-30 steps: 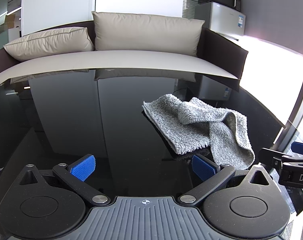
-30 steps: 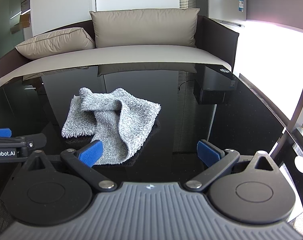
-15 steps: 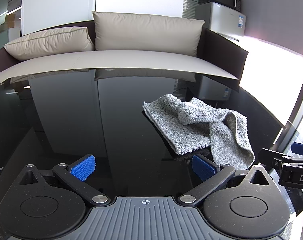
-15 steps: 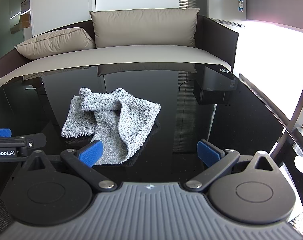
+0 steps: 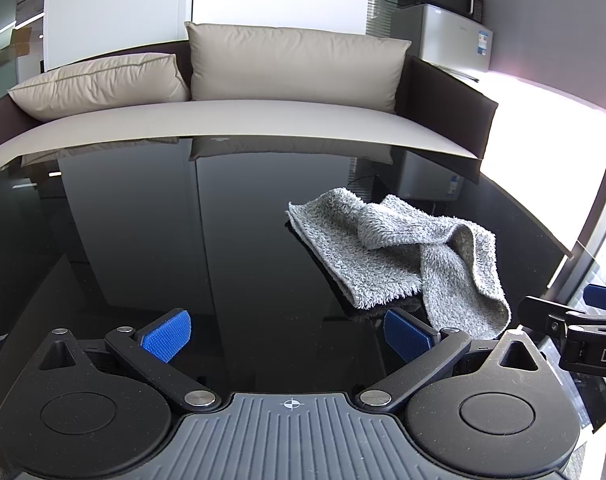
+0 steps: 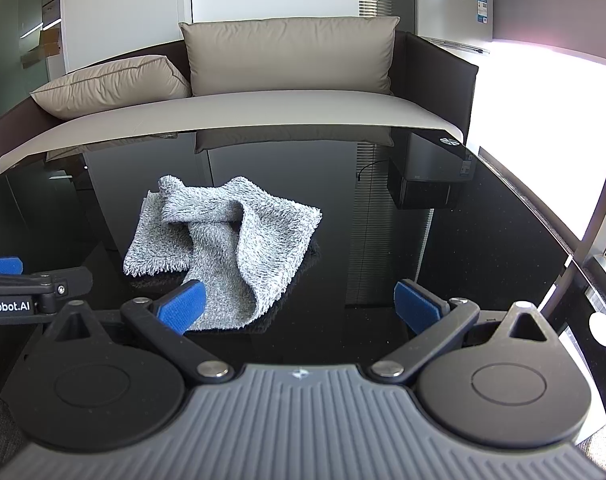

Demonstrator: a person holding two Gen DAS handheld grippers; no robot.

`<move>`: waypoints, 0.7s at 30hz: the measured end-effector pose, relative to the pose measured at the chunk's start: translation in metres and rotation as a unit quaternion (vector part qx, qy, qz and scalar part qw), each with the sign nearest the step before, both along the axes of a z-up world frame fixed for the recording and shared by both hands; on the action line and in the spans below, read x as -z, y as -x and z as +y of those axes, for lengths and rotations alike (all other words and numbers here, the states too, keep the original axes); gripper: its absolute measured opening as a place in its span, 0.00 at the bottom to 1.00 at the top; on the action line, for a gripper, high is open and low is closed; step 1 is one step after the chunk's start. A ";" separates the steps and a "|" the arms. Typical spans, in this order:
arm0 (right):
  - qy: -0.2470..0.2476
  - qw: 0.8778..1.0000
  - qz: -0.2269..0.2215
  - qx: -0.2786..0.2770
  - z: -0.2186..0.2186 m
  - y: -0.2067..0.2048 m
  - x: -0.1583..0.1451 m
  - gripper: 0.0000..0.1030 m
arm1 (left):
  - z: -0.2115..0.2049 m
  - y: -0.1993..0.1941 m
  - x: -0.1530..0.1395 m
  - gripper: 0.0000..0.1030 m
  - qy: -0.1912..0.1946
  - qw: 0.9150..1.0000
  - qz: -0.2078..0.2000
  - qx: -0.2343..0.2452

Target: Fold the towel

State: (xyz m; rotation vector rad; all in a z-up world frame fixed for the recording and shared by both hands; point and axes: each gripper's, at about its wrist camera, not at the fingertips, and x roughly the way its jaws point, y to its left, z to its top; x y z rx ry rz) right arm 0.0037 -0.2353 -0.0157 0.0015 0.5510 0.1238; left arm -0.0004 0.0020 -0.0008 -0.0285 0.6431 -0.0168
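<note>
A crumpled grey towel (image 5: 399, 256) lies on the glossy black table (image 5: 183, 240), bunched with one part draped over another. In the left wrist view it sits ahead and to the right of my left gripper (image 5: 287, 334), which is open and empty; its right blue pad (image 5: 407, 338) is close to the towel's near edge. In the right wrist view the towel (image 6: 231, 240) lies ahead and to the left of my right gripper (image 6: 301, 306), also open and empty, its left pad (image 6: 181, 306) in front of the towel's near fold. Each gripper shows at the edge of the other's view.
A beige sofa (image 5: 263, 120) with two cushions runs along the table's far edge. A small fridge (image 5: 455, 40) with a microwave on top stands at the back right. A bright window lies to the right. The table edge (image 6: 551, 224) curves past on the right.
</note>
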 end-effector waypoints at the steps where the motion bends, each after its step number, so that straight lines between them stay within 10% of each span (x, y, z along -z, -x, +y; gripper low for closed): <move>1: 0.000 1.000 0.000 -0.001 0.000 0.000 0.000 1.00 | 0.000 0.000 0.000 0.99 0.001 1.000 0.001 0.001; 21: 0.005 0.999 -0.017 -0.027 0.003 -0.011 -0.005 1.00 | 0.003 -0.004 -0.004 0.99 -0.002 1.000 0.000 -0.001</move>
